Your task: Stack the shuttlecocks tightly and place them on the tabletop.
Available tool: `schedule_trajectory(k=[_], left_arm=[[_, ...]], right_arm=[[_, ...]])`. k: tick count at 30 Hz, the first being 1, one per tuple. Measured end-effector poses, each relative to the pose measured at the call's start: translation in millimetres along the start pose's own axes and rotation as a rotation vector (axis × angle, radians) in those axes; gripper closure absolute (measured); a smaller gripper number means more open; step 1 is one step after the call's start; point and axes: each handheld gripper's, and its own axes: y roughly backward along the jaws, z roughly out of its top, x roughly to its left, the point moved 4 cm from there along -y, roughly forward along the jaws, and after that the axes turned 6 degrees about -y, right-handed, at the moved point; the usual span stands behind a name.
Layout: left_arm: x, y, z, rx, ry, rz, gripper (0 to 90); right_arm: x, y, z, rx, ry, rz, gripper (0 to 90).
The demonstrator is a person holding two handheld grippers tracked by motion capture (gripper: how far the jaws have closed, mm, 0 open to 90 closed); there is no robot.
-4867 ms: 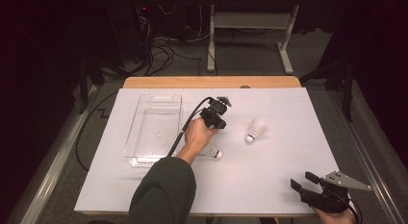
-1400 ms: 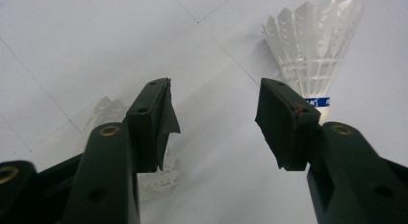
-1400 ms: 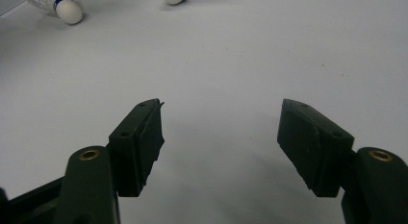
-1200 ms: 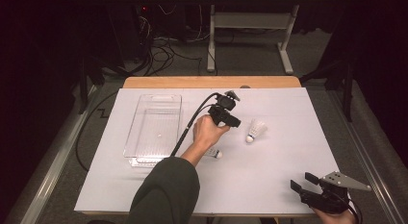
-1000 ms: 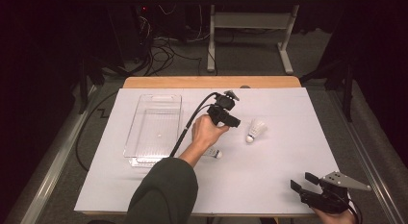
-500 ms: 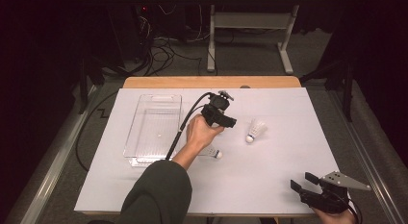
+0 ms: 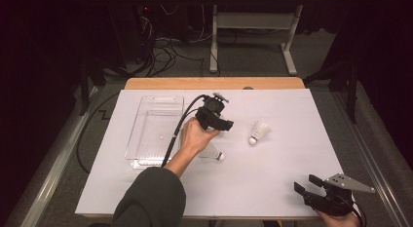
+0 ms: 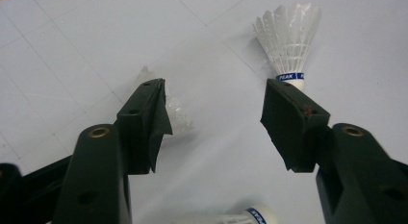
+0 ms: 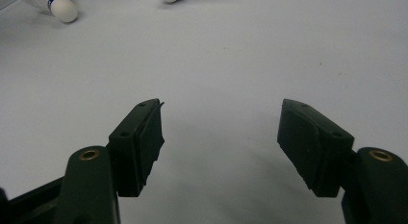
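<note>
Two white shuttlecocks lie on the white table cover. One shuttlecock [image 7: 258,131] [image 8: 288,36] rests right of centre, cork toward me. The other shuttlecock [image 7: 215,153] [image 8: 240,216] lies just under the person's left hand. My left gripper [image 7: 223,125] [image 8: 214,94] hangs above the table between them, pointing down and right, open with nothing between its fingers. A translucent white scrap [image 8: 175,111] shows behind its left finger; I cannot tell what it is. My right gripper [image 7: 306,184] [image 9: 221,106] rests open and empty at the near right corner, both corks [image 9: 62,7] far ahead of it.
A clear plastic tray [image 7: 146,139] stands left of the left hand, holding nothing I can see. The left gripper's black cable [image 7: 175,134] runs across the tray's right rim. Bare wood [image 7: 214,83] shows at the table's far edge.
The left gripper has drawn back to the left and slightly up, away from the right shuttlecock and toward the tray. The right gripper has not moved.
</note>
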Motion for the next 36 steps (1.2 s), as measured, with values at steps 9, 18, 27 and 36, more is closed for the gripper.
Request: schedule_trajectory(k=[9,18,27,36], left_arm=[[3.0,13.1,-12.3,-0.020,0.008,0.005,42.8],[5.6,27.6,-24.6,-0.046,0.017,0.009,42.8],[7.1,34.9,-37.4,-0.046,0.012,0.010,43.4],[3.3,39.9,-47.8,-0.043,0.007,0.005,43.6]], right_arm=[[0.0,-1.0,0.6,0.000,0.004,-0.001,33.1],[0.7,-2.2,1.3,0.002,0.004,0.000,33.1],[0.9,-3.0,1.7,0.005,0.009,0.001,33.1],[1.2,-3.4,1.7,0.007,0.009,0.000,33.1]])
